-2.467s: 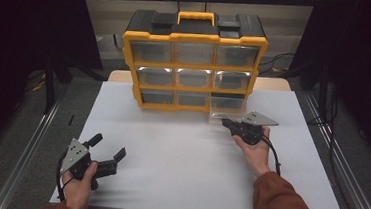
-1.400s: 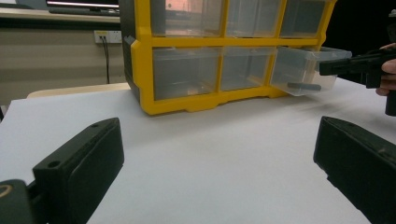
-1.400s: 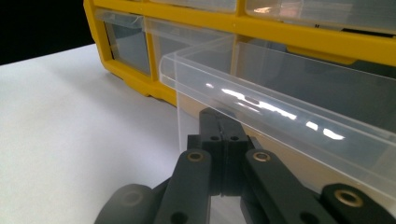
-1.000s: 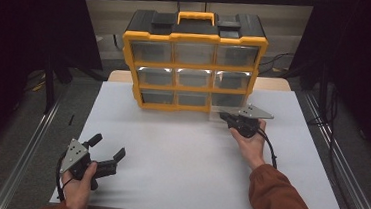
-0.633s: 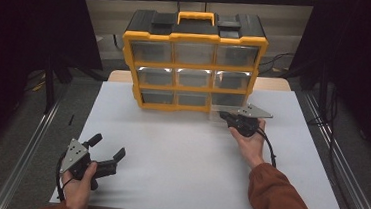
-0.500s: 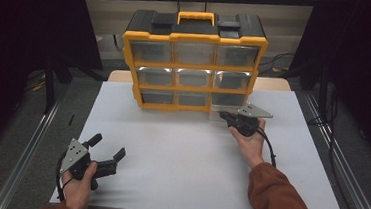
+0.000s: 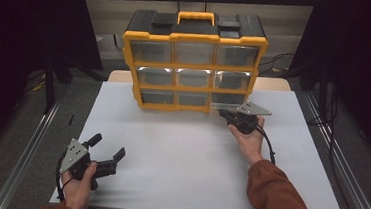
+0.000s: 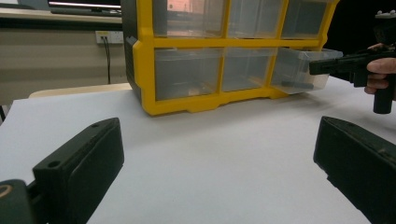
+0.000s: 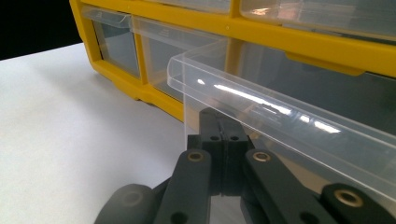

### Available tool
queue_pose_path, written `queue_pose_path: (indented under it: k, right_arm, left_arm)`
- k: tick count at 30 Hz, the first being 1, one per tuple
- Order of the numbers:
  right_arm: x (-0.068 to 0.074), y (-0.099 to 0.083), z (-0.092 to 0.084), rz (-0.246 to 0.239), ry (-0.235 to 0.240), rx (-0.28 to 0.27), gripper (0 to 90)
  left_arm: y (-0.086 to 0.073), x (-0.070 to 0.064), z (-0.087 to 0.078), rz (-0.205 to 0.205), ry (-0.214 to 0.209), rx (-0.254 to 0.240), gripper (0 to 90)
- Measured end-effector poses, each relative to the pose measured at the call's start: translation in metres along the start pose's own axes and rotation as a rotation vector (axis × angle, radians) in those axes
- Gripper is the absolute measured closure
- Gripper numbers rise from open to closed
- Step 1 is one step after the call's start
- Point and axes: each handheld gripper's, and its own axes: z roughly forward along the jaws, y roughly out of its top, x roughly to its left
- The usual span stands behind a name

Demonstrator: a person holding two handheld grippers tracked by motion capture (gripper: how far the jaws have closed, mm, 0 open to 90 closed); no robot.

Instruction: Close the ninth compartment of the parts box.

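Note:
A yellow and black organiser [image 7: 193, 65] with clear drawers stands at the back of the white table [image 7: 184, 154]. Its bottom right drawer [image 7: 222, 106] is pulled partly out. My right gripper [image 7: 225, 113] is shut on the front lip of that drawer [image 9: 289, 112], and in the right gripper view its jaws [image 9: 223, 133] meet just under the clear rim. My left gripper [image 7: 107, 146] is held near the table's front left corner. It is open, and in the left gripper view nothing lies between its jaws [image 8: 219, 128]. That view also shows the open drawer [image 8: 299, 70] with the right gripper [image 8: 327, 65] on it.
The other drawers [image 7: 192, 78] of the organiser are pushed in. Bare white tabletop lies between the two hands. Metal rails [image 7: 24, 157] run along both sides of the table, with dark curtains beyond them.
Since the earliest frame my right gripper has moved a little toward the organiser and then stayed put. The left gripper has not moved.

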Motion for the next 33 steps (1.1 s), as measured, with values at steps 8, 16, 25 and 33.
queue_pose_path:
  k: [8, 16, 25, 33]
  right_arm:
    - [-0.002, 0.000, 0.003, 0.005, 0.000, -0.004, 90.0]
    - [-0.004, 0.001, 0.005, 0.006, -0.005, 0.000, 90.0]
    - [-0.007, 0.002, 0.009, 0.008, -0.014, -0.005, 90.0]
    - [-0.007, 0.003, 0.012, 0.008, -0.013, -0.005, 90.0]
  left_arm:
    - [0.000, 0.000, 0.000, 0.006, -0.002, 0.004, 1.7]
    - [0.000, 0.000, 0.000, 0.001, -0.002, 0.003, 1.7]
    - [0.000, 0.000, 0.000, -0.003, -0.002, 0.001, 1.7]
    - [0.000, 0.000, 0.000, 0.000, -0.002, 0.004, 1.7]
